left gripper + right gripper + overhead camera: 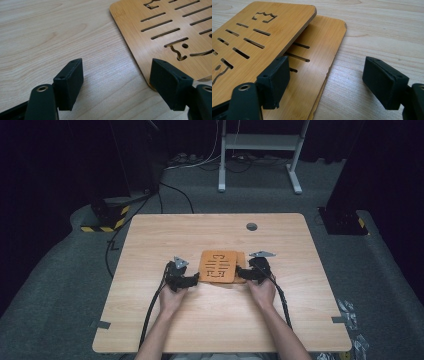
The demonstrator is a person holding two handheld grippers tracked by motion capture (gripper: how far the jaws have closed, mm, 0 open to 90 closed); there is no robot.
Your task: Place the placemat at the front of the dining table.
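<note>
Two slotted bamboo boards lie stacked at the table's middle: the upper board [218,266] [170,27] [254,40] sits shifted left over the lower board [241,270] [319,62], whose right strip shows. My left gripper [192,279] [116,83] is open at the stack's left edge, one jaw over bare table, the other at the board's corner. Open too, my right gripper [241,272] [325,83] straddles the lower board's right edge, its left jaw above the boards and its right jaw above the table. Neither holds anything.
The wooden table [150,320] has a round grey cable grommet [251,226] near its far edge. Black cables [150,312] trail from both grippers toward the front edge. Beyond the table stands a white metal frame [260,150] on the grey carpet.
</note>
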